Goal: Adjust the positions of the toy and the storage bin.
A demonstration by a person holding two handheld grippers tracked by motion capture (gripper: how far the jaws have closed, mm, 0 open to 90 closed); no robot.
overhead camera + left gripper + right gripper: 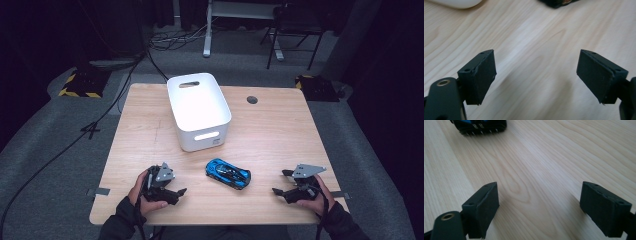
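A blue and black toy car [228,173] lies on the wooden table [280,135] near its front edge, between the two hands. My left gripper [176,190] rests at the front left, open and empty [536,77], its jaws pointing toward the car. At the front right my right gripper [280,183] is open too [539,206], with bare wood between its jaws. The car's dark end [480,126] sits at the top left of the right gripper view, and its edge [556,2] at the top of the left gripper view.
A white plastic bin [198,110] with handle slots stands behind the car, at the table's middle back. A round cable hole [252,99] is at the back right. Cables, a chair and a desk leg are on the floor beyond.
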